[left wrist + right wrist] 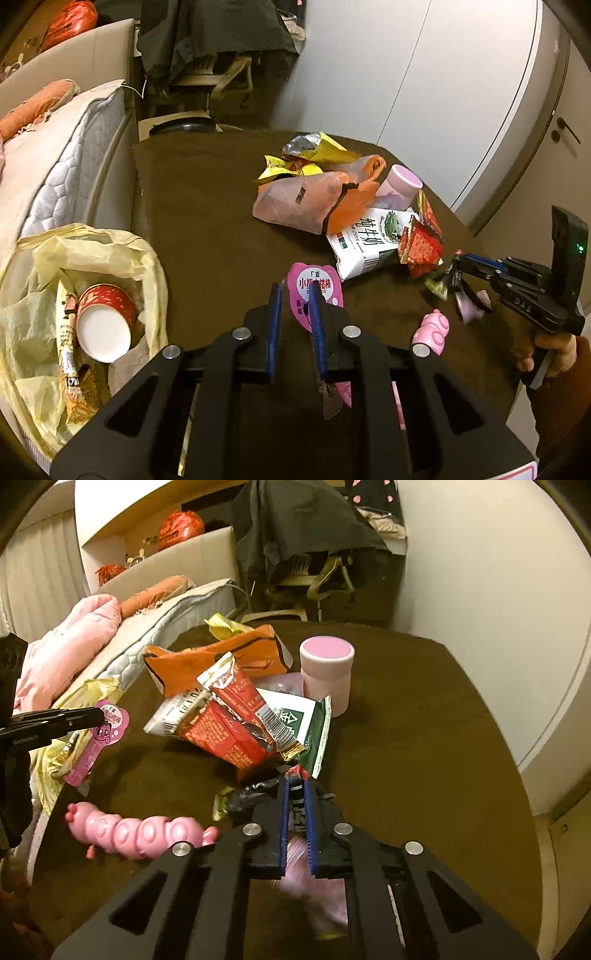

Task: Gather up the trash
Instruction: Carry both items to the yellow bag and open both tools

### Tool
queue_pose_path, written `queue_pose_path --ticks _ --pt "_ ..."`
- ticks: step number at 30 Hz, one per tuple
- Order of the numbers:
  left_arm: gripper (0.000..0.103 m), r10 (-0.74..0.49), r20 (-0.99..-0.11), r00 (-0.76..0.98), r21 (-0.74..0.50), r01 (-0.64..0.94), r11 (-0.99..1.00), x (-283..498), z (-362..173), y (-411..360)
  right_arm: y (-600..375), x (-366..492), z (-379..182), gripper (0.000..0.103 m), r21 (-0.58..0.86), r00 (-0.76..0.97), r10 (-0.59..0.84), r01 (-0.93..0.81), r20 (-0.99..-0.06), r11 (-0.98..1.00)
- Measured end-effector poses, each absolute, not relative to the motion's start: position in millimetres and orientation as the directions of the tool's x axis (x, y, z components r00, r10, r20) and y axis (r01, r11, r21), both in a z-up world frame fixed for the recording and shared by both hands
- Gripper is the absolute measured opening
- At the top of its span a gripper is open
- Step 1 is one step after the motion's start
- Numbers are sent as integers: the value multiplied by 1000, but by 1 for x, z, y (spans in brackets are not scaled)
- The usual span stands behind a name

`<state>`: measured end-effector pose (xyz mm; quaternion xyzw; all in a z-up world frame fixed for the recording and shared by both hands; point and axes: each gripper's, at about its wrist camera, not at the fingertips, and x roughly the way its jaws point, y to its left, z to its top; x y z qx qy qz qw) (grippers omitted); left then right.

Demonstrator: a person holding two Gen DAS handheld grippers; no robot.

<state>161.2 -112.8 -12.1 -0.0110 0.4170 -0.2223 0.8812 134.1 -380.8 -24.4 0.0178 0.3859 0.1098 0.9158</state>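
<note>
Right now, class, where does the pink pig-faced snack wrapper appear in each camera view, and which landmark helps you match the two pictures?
Left wrist view: the pink pig-faced wrapper sits low centre, clamped in the left tool.
Right wrist view: the same wrapper hangs at the left edge, lifted off the table.
Shared landmark: the pale pink cup beside the orange bag.

White milk carton [364, 242]: "纯牛奶". Right gripper [452, 267] body: "DAS" (embossed). Other wrapper print unreadable.

Beyond the brown cloth-covered table's [207, 206] far edge: a beige office chair [325, 579] draped in a dark garment [295, 520]. Along its left edge: a grey quilted mattress [70, 158] (bearing an orange cushion [33, 107]).
</note>
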Motion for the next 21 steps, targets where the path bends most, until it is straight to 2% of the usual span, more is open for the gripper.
queue_pose_path --ticks 10,21 --pt "15 -396 -664 634 -198 362 911 129 20 -86 -351 101 32 8 58 757 211 -224 -619 973" --pt "15 -285 -621 730 -199 205 958 112 41 9 -258 119 65 8 67 739 352 -386 -574 920"
